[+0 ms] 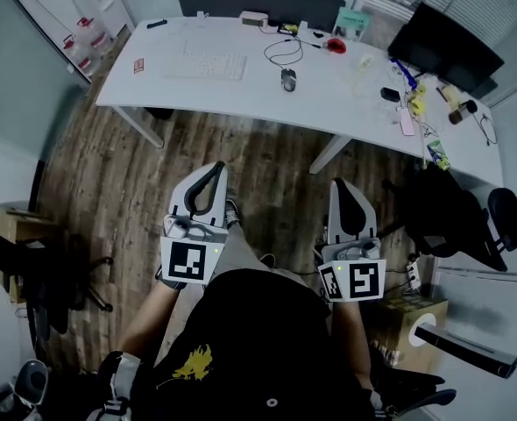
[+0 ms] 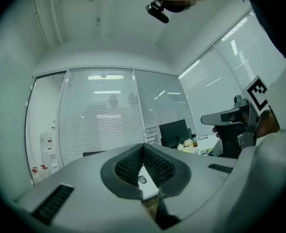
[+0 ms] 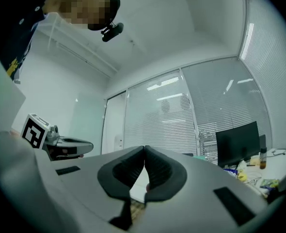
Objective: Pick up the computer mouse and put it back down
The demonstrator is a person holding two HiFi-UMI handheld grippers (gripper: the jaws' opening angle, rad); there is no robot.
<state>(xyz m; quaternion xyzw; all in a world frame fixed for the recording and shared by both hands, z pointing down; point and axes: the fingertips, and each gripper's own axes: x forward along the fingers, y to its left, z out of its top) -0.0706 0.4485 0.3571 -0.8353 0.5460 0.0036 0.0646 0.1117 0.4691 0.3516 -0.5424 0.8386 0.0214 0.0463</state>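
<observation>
Holding left gripper (image 1: 218,167) and right gripper (image 1: 340,183) over the floor (image 1: 241,152), jaws pressed together on nothing, well apart from what looks like the mouse (image 1: 288,79) on the desk (image 1: 215,96).

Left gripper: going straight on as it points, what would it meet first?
Free over the floor, then probably the near edge of the desk, about in line with the mouse. Height is unclear; the left gripper might pass above it.
</observation>
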